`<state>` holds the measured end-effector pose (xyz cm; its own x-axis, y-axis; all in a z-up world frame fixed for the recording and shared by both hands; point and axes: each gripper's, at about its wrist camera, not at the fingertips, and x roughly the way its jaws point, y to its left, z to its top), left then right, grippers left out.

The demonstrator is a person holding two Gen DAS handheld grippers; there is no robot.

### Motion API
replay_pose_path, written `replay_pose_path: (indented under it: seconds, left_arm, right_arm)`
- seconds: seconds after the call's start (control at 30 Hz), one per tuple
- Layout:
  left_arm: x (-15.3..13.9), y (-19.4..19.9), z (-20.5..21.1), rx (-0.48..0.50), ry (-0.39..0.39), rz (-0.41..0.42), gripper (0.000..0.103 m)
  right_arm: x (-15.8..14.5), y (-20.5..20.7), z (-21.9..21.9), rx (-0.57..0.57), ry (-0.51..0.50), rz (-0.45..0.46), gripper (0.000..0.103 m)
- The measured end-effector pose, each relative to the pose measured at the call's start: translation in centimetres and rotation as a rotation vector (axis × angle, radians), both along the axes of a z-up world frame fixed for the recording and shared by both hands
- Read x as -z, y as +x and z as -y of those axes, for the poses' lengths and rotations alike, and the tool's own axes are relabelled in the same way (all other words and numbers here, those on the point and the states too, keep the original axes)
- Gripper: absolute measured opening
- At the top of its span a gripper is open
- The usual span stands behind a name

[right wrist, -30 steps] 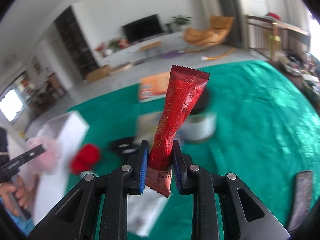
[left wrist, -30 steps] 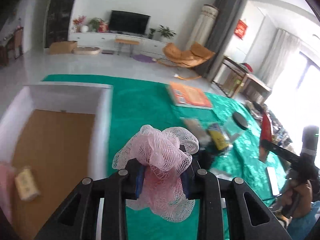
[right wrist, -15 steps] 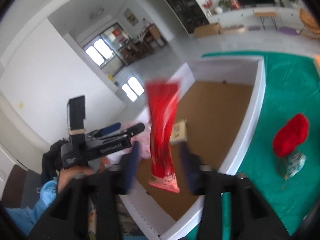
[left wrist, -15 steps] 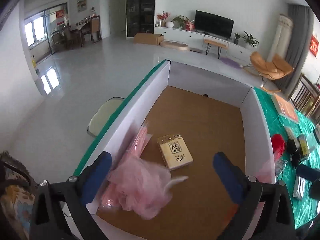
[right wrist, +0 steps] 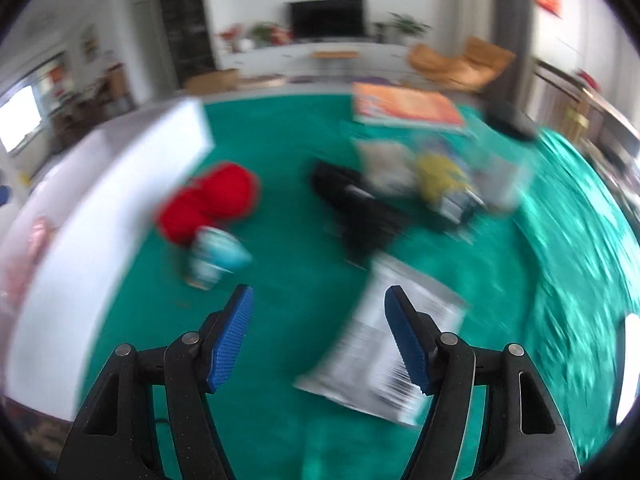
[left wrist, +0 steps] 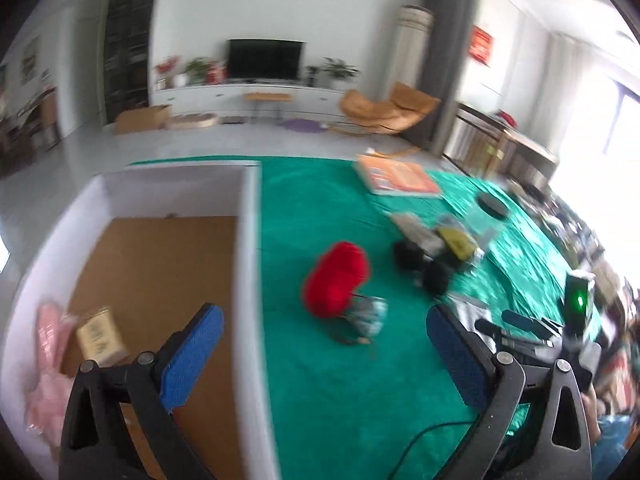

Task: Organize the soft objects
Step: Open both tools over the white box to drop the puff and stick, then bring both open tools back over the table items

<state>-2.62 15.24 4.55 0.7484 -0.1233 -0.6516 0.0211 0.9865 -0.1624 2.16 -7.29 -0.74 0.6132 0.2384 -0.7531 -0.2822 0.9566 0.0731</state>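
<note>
- Bright daylight; window (left wrist: 592, 128) on the right blown out to white.
- Right wrist view heavily motion-blurred; left mildly.
- Fisheye bending, dark vignette at corners.

We're pretty clearly in someone's living room here, an ordinary home. Against the far white wall we see a flat-screen TV (left wrist: 264, 58) sitting on a long low white cabinet (left wrist: 240, 98), with potted plants (left wrist: 338, 70) and some red flowers (left wrist: 166, 68) lined up along it. Off to the right there's an orange lounge chair (left wrist: 386, 110) on the pale glossy floor (left wrist: 80, 148), plus a tall dark shelving unit (left wrist: 128, 40) on the left and a red hanging decoration (left wrist: 482, 42) by the bright windows. The table (left wrist: 320, 200) in front wears a green cloth and household clutter.
</note>
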Motion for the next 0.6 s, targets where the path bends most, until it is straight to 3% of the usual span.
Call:
replay_pose_path:
  seconds: [0.1, 0.17, 0.3, 0.37, 0.4, 0.43, 0.5, 0.6]
  left_arm:
    - [1.1, 0.9, 4.1, 0.081, 0.029, -0.025, 0.101]
    - [1.8, 1.7, 5.9, 0.116, 0.028, -0.041, 0.101]
    - [3.4, 2.3, 8.2, 0.154, 0.018, -0.089, 0.101]
    - [4.2, 2.5, 9.5, 0.161, 0.013, -0.099, 0.101]
    - [4.4, 2.5, 9.7, 0.163, 0.015, -0.102, 0.101]
    - [4.8, 2.3, 10.0, 0.164, 0.023, -0.103, 0.101]
    - [5.2, 2.1, 10.0, 0.16, 0.047, -0.105, 0.101]
    - [6.1, 2.3, 9.9, 0.155, 0.059, -0.112, 0.101]
  right_arm:
    - [3.2, -0.4, 8.8, 0.246, 0.209, -0.084, 0.072]
    - [4.5, 0.1, 10.9, 0.309, 0.268, -0.131, 0.073]
    - [4.2, 1.2, 7.5, 0.198, 0.227, -0.115, 0.073]
    - [5.2, 2.7, 4.2, 0.17, 0.116, -0.147, 0.074]
    - [5.1, 1.4, 3.4, 0.166, 0.06, -0.174, 0.078]
    - [5.6, 1.7, 2.0, 0.166, -0.019, -0.168, 0.083]
    - [5.6, 1.0, 0.6, 0.118, -0.135, -0.125, 0.083]
    - [5.6, -0.1, 3.5, 0.121, -0.078, -0.132, 0.079]
